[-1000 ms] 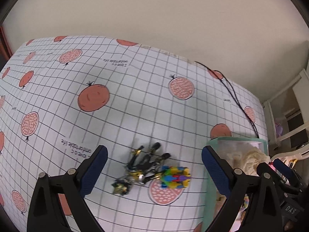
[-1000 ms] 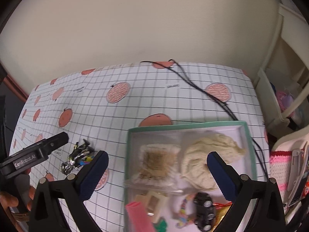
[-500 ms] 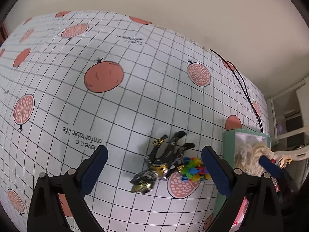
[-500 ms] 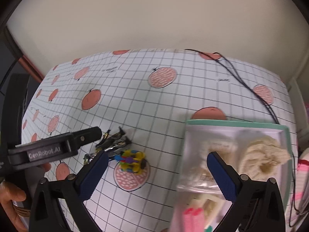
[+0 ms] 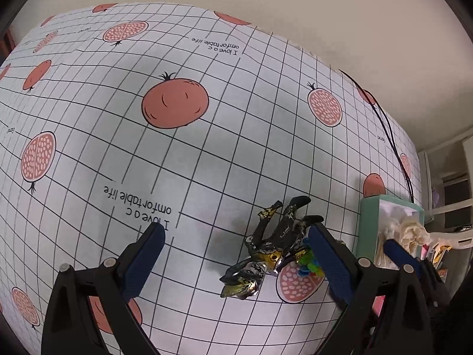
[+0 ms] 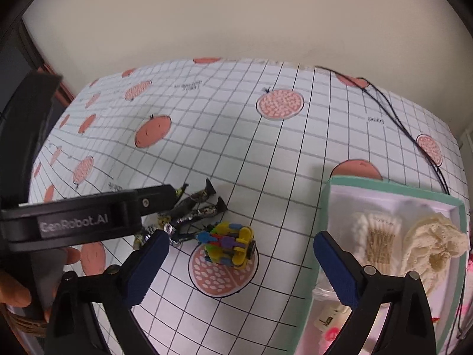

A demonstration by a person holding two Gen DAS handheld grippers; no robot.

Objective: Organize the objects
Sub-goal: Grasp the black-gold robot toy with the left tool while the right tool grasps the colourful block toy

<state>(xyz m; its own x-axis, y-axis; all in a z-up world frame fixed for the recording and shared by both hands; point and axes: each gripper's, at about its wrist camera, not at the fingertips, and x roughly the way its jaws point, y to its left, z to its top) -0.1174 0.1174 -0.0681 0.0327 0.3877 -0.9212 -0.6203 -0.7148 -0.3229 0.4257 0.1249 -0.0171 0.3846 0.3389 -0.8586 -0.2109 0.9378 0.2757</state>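
Pomegranate-print surface (image 5: 207, 153) is carrying the dark figure toy (image 5: 272, 242) — lying toward one o'clock beside my spread left hand-held gripper (image 5: 233, 254), nearer than my right one (image 6: 241, 254), also spread.

action figure (image 5: 273, 244): 1 | colourful block toy (image 6: 229, 244): 1 | green-rimmed box (image 6: 393, 186): 1 | cream knitted pieces in box (image 6: 431, 242): 2 | black cables on tabletop (image 6: 396, 112): 2 | claws in view: 2
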